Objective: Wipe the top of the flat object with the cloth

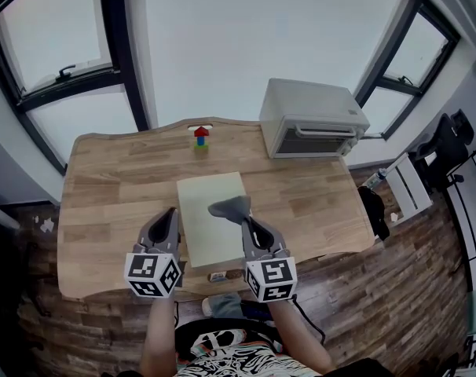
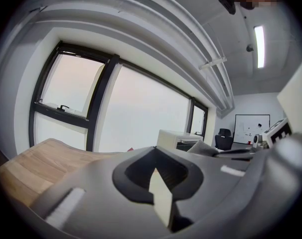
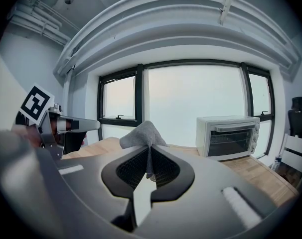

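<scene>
The grey cloth (image 1: 230,207) is pinched by a fold in the right tongs (image 1: 246,221), whose jaws are pressed together on it. Its bunched free part stands out beyond the tips, over the right half of the pale green flat board (image 1: 205,238). The board lies flat at the middle of the wooden table (image 1: 104,179), towards the front edge. Whether the cloth touches the board cannot be told. In the right gripper view it is seen raised above the jaws, so it is judged to be carried rather than pressed down. The left tongs (image 1: 169,220) are pressed together with nothing between them, just beside the board's left edge.

For a good wipe, the right tongs should be tipped downward so that the loose bunch, not the hard tips, is laid on the surface. Light, even pressure is called for, in overlapping strokes from the far edge to the near one, so that no strip is missed. The board looks thin and may slide, so it could be steadied at its left edge by the left tongs. The toaster oven (image 1: 313,120) and the stack of toy blocks (image 1: 201,137) are well apart from the work.
</scene>
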`<state>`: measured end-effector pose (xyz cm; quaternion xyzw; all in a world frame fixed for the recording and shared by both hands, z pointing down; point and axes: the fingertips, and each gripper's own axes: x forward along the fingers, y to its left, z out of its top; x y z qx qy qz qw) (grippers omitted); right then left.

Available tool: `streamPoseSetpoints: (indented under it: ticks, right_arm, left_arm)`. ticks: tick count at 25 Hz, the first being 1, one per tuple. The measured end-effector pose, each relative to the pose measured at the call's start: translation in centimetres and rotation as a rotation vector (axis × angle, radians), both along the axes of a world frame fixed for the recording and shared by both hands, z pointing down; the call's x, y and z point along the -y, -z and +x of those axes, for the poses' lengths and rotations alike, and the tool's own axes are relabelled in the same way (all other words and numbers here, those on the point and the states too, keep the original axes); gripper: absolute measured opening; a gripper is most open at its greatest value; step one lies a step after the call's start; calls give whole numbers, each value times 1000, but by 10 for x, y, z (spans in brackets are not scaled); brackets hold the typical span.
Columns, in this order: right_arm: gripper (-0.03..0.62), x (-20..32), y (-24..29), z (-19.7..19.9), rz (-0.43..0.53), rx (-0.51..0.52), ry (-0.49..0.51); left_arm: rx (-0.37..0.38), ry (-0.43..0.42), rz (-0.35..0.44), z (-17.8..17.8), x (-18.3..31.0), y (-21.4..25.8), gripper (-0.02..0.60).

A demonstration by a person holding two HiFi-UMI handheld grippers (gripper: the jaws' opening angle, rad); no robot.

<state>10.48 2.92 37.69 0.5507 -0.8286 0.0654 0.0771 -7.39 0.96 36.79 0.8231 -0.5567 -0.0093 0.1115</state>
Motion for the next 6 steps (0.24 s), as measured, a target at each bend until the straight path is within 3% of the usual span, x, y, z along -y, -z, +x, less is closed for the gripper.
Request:
streamPoseSetpoints:
  ticks: [6]
  right_arm:
    - [9, -4, 0, 6, -4, 13, -11]
  left_arm:
    - [-12, -7, 7, 7, -2, 0, 57]
